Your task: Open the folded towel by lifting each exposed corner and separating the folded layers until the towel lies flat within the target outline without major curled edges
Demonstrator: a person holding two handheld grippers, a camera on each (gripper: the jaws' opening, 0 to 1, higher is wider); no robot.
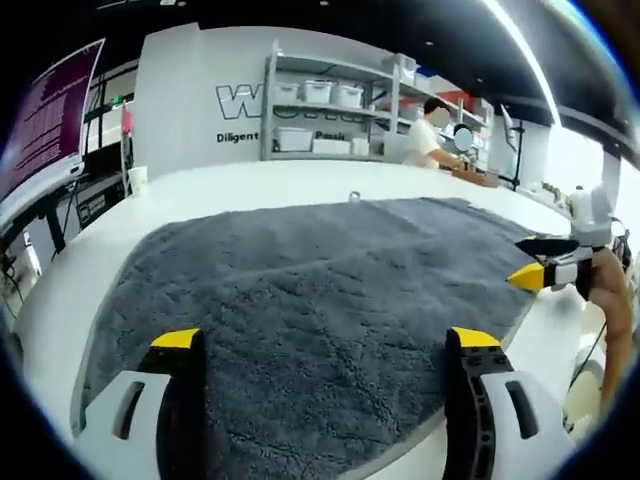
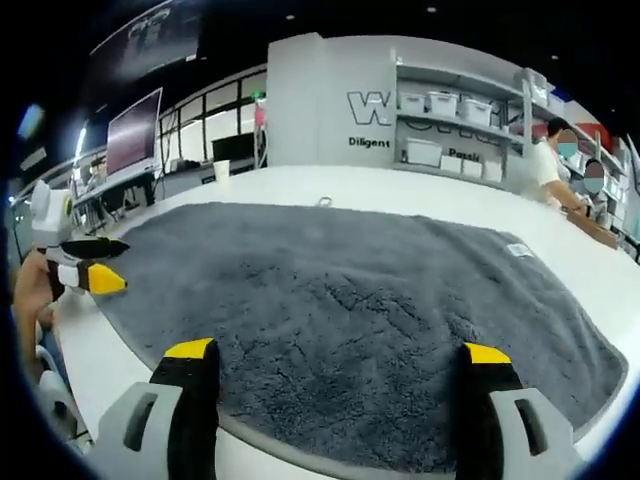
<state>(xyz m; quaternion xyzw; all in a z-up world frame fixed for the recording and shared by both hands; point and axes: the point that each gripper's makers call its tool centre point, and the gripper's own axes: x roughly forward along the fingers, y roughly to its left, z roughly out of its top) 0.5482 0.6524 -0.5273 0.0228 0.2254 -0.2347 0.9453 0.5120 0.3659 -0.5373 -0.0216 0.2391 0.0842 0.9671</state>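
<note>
So the grey towel [image 1: 320, 290] is basically spread out across the white counter [image 1: 230, 185] at this point, one big single layer as far as I can tell, covering most of the middle and running close to the near edge. No stacked fold showing in either view. Pile looks thick and shaggy, with some shallow ripples and creases across the middle, nothing that reads as a curled-over edge. There's a small white tag [image 2: 517, 250] on the surface near the far right side and a little loop [image 2: 325, 202] poking off the far edge. I can't make out any target outline on the counter, so whether it's sitting inside one is anybody's guess.

The left gripper [image 1: 325, 340] hangs over the near edge of the towel with its jaws spread wide, nothing between them. Same deal with the right gripper [image 2: 340, 352], jaws wide apart and empty, just above the towel's near edge. In the left gripper view you can see the other gripper off by the towel's right edge; its yellow tips look parted.

My read: both are held off the cloth like this because the unfolding is mostly done and what's left is checking edges and maybe tugging a corner to flatten the ripples.
</note>
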